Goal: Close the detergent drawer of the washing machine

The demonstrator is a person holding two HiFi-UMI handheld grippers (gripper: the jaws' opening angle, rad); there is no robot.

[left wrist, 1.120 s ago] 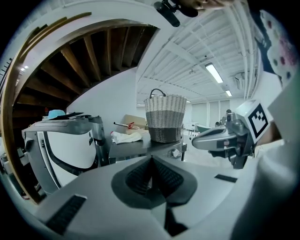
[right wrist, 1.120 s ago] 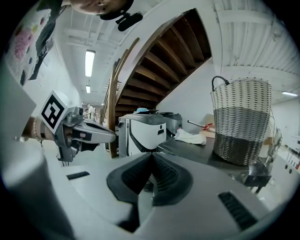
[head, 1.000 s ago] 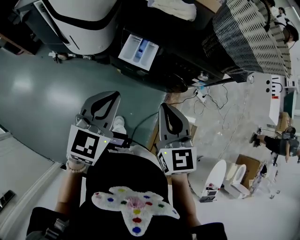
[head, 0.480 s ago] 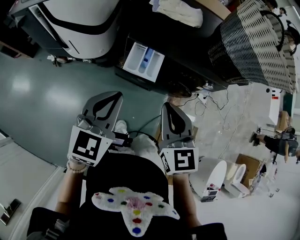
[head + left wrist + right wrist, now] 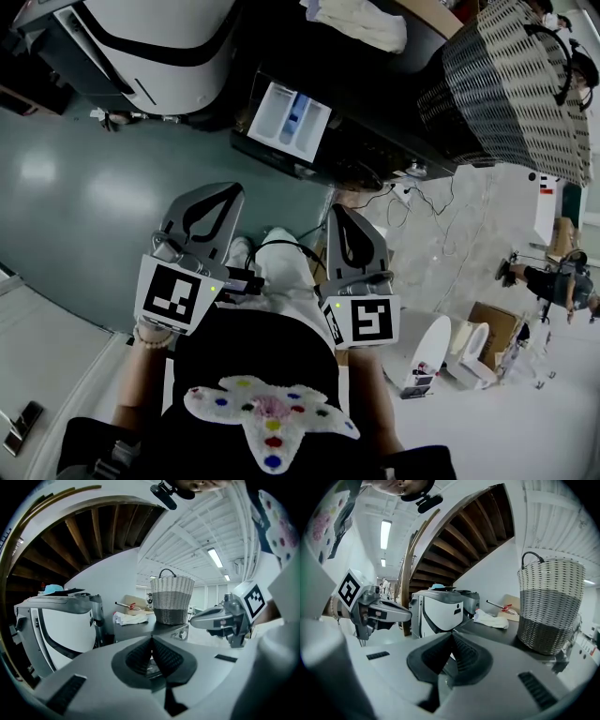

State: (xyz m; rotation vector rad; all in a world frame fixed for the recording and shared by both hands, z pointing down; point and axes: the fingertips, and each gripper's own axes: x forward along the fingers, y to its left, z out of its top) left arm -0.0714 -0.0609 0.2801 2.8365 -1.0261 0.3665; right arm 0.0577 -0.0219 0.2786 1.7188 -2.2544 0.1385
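Detergent drawer (image 5: 289, 114) stands open, upper centre. We hold left gripper (image 5: 221, 195), right gripper (image 5: 339, 221) closed, empty, mid-frame: probably for pushing.

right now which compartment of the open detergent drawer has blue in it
The middle compartment of the detergent drawer: it holds a blue piece, while the compartments on either side look plain white.
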